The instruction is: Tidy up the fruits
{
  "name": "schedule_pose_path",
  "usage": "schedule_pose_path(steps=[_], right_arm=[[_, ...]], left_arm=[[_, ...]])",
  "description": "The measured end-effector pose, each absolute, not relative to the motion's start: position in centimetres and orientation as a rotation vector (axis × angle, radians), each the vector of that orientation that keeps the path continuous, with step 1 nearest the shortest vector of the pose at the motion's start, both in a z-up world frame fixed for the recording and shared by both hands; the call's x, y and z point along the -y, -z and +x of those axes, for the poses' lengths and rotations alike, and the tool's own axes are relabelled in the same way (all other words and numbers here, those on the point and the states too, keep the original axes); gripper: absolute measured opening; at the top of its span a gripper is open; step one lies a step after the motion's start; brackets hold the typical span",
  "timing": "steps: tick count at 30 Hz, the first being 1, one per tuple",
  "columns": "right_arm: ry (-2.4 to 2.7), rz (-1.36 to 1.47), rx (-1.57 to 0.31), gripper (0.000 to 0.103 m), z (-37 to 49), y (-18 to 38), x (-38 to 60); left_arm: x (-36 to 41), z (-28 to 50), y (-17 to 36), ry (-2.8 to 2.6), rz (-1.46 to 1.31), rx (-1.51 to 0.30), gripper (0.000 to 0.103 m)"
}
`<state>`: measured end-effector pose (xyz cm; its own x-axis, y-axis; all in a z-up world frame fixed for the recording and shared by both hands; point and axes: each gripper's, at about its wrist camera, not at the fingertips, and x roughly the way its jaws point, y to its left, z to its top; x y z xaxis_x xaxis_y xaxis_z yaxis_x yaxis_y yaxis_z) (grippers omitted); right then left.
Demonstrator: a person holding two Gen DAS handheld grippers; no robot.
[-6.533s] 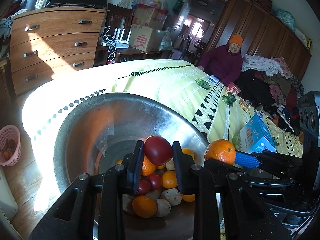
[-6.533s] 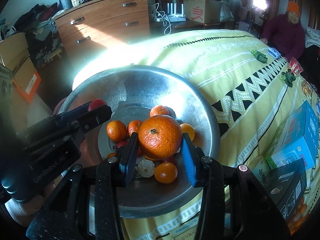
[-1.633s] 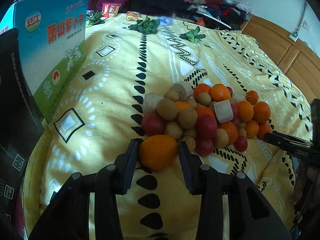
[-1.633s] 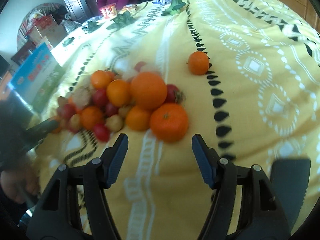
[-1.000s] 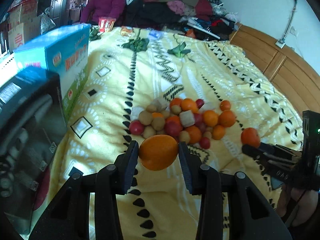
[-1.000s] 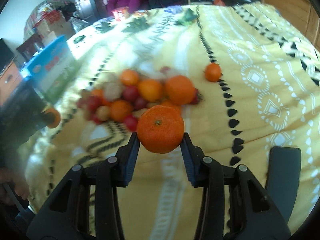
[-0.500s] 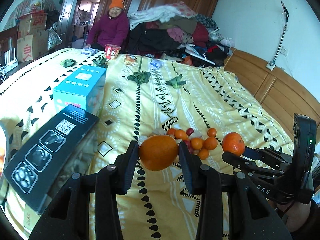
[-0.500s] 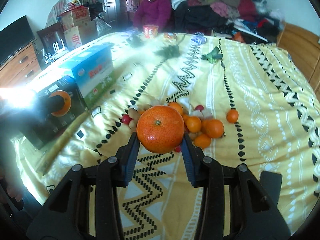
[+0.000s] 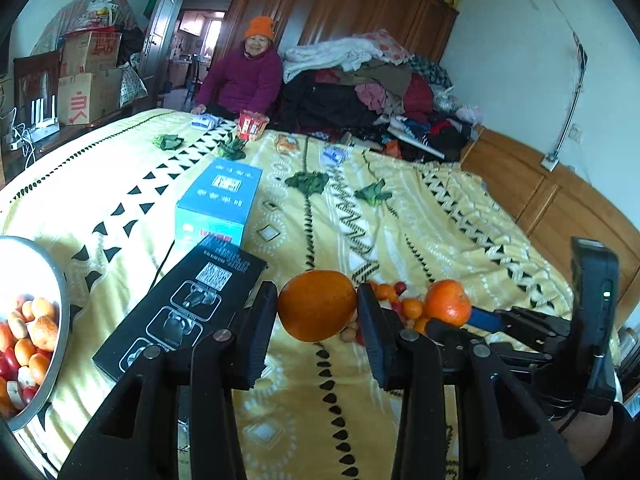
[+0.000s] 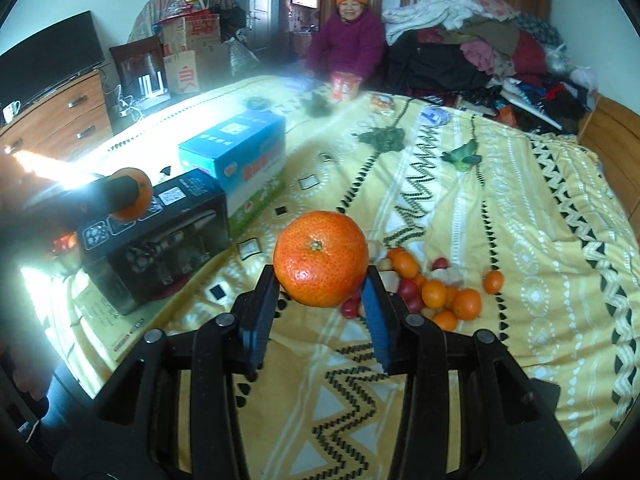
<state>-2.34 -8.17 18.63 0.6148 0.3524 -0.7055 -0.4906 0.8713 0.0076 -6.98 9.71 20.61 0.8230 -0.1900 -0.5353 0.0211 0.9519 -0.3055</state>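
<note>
Both hands are loaded: the left hand-held gripper [image 9: 317, 307] is clamped on a smooth orange [image 9: 317, 305], and the right hand-held gripper [image 10: 321, 276] pinches a pebbly tangerine [image 10: 321, 258] by its flanks, stem button facing the camera. Both fruits hang in the air above the yellow bedspread [image 9: 400, 216], clear of everything. Below and beyond them the loose heap of fruit [image 10: 432, 288] sits on the bed, with one small orange [image 10: 493, 281] lying just apart at its right edge. The steel bowl [image 9: 60, 300] shows at the far left of the left wrist view, fruit already inside, and between it and the heap stand a black box [image 9: 180, 308] and a blue carton [image 9: 218, 196]. The step in hand looks like a carry to that bowl, so the trick is a swing to the left that passes over the black box rather than clipping its corner. Keep both grips level, because round fruit held only at its sides can squirt out if the jaws tilt or relax. Bring one gripper over the bowl at a time so the two don't crowd each other at the rim. Lower each fruit close to the pile inside before opening, as a drop from height could bounce it out or bruise it.
</note>
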Motion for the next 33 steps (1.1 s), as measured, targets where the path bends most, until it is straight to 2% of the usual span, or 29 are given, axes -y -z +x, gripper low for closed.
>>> schedule_pose_path(steps=[4,8,9,10,11,13,15,17,21,24,27,30,33], right_arm=[[-0.515,-0.037,-0.967,0.043,0.2,-12.0,10.7],[-0.431,-0.093,-0.969,0.045,3.4,-8.4,13.3],[-0.399,-0.068,-0.989,0.045,4.4,-7.2,14.6],[-0.363,-0.077,-1.005,0.049,4.9,-6.3,15.3],[-0.329,-0.105,-1.008,0.058,4.8,-5.6,16.0],[-0.303,-0.142,-0.939,0.103,2.8,-6.3,17.2],[-0.291,-0.174,-0.854,0.103,0.1,-7.1,18.3],[-0.26,-0.168,-0.831,0.103,-1.8,-6.2,19.8],[-0.193,-0.113,-0.919,0.103,-1.8,-2.6,21.7],[-0.182,-0.066,-0.953,0.103,-1.6,-1.6,22.4],[-0.193,-0.037,-0.954,0.103,-1.3,-0.7,23.1],[-0.199,-0.037,-0.944,0.103,-1.1,-0.5,23.5],[-0.205,-0.031,-0.936,0.103,-1.2,-0.4,23.6]], left_arm=[[-7.1,-4.2,-15.8,0.174,-0.236,-0.743,0.043],[-4.1,1.1,-11.2,0.175,-0.201,-0.782,0.042],[-3.4,2.1,-9.8,0.17,-0.189,-0.786,0.044],[-2.7,2.9,-8.5,0.146,-0.161,-0.81,0.047],[-2.2,3.1,-7.6,0.114,-0.131,-0.826,0.054],[-2.3,1.8,-7.2,0.087,-0.139,-0.813,0.065],[-2.5,-0.7,-7.0,0.062,-0.165,-0.785,0.094],[-2.3,-2.1,-5.7,0.026,-0.148,-0.796,0.1],[-1.9,-1.9,-3.8,-0.015,-0.126,-0.866,0.1],[-1.0,-1.7,-3.0,-0.049,-0.077,-0.883,0.103],[-0.3,-1.2,-1.0,-0.07,-0.073,-0.974,0.103],[-0.1,-2.3,-1.8,-0.052,-0.109,-0.917,0.102],[1.0,-2.4,-1.0,-0.029,-0.091,-0.938,0.103]])
